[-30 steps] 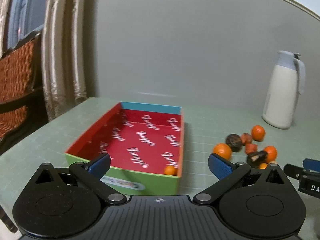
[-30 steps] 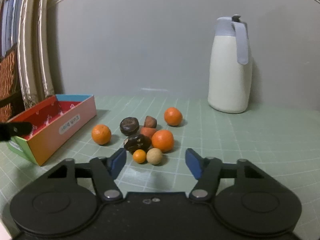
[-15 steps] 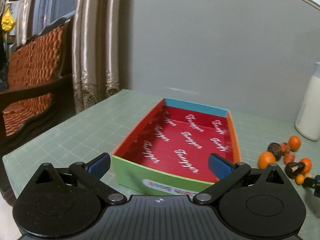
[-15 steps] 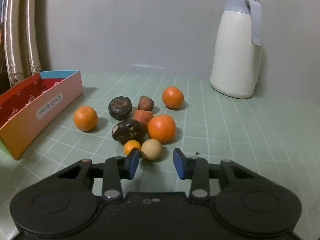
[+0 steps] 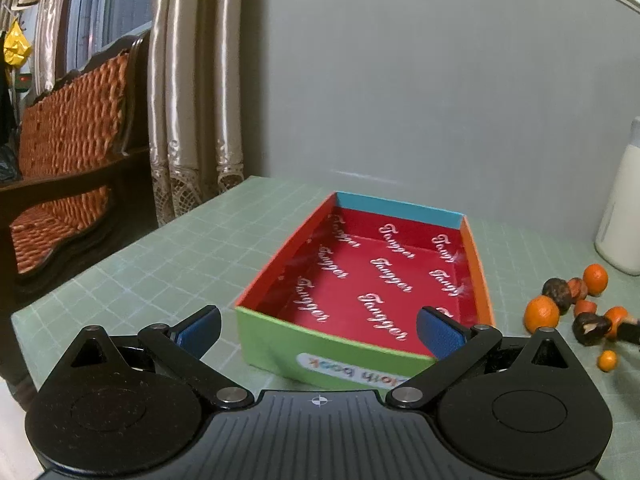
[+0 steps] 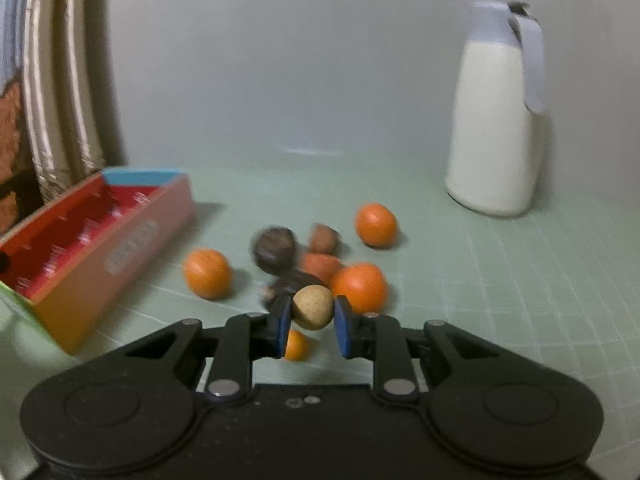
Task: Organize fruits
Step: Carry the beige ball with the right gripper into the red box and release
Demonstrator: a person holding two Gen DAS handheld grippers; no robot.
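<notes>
My right gripper point(image 6: 312, 320) is shut on a small tan round fruit point(image 6: 312, 306) and holds it just above the green mat. Behind it lies the pile: oranges point(image 6: 208, 273) point(image 6: 359, 287) point(image 6: 376, 224), dark brown fruits point(image 6: 275, 249), and a tiny orange fruit point(image 6: 296, 345) under the fingers. The open box with red inside point(image 5: 376, 280) stands left of the pile; it also shows in the right wrist view point(image 6: 100, 236). My left gripper point(image 5: 320, 330) is open and empty at the box's near green wall. The pile shows at its right point(image 5: 542, 314).
A white jug with a grey lid point(image 6: 496, 120) stands at the back right by the wall. Curtains point(image 5: 192, 100) and a wicker bench point(image 5: 60, 168) are left of the table; the table's left edge point(image 5: 120, 248) is near the box.
My right gripper moved forward, shut on the tan fruit and lifted it slightly. My left gripper swung left, so the box is now centred and the pile sits at the right edge.
</notes>
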